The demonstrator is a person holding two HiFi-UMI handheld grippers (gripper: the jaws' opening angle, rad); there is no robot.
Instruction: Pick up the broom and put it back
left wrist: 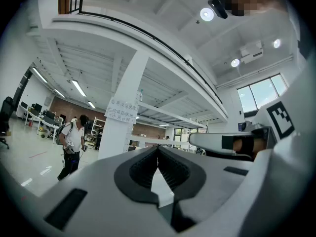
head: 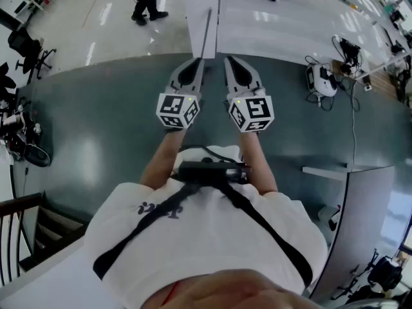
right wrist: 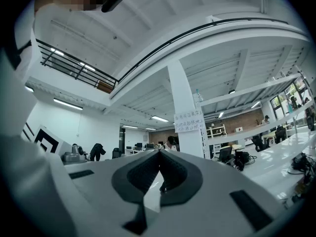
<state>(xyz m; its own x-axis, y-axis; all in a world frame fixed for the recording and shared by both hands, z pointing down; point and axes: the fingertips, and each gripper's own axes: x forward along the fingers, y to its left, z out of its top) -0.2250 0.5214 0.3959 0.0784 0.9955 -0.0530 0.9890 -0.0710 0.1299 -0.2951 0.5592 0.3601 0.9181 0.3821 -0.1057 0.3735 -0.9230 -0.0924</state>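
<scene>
The white left gripper point(head: 196, 63) and white right gripper point(head: 230, 61) are both clenched, empty. Better to unclench one first, then approach what seems a thin dark broomstick point(head: 206, 34) against the white square pillar point(head: 193, 11).

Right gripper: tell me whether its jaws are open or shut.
Shut. The right gripper has its jaws touching at the tips, with nothing between them.

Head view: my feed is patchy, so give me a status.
Both shut and empty: left gripper, right gripper, side by side. No broom made out. Pillar straight ahead; person beyond it, left.
</scene>
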